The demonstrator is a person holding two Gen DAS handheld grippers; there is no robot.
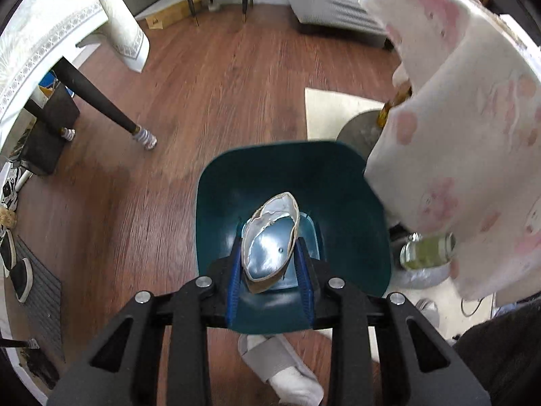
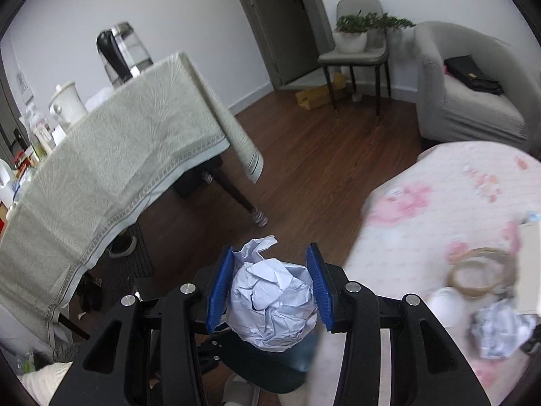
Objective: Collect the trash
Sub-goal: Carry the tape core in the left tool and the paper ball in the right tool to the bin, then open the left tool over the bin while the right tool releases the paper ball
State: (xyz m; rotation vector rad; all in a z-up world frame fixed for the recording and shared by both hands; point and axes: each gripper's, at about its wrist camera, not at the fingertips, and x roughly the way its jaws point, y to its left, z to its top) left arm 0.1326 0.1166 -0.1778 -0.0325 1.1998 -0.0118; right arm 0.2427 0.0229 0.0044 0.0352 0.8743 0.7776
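Above the teal bin (image 1: pixel 294 182), left-wrist view only: left gripper (image 1: pixel 270 257) clamps a torn foil-lined wrapper (image 1: pixel 270 240); right-wrist view alone shows right gripper (image 2: pixel 270 287) pinching a crumpled paper ball (image 2: pixel 270 304), second crumpled wad (image 2: pixel 500 331) lying right on pink-patterned cloth (image 2: pixel 439 203).

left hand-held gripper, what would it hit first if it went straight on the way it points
Most likely the inside of the teal bin. The left hand-held gripper holds a foil-lined wrapper right over the bin's opening, so the wrapper would touch the bin wall or bottom first; depth is unclear.
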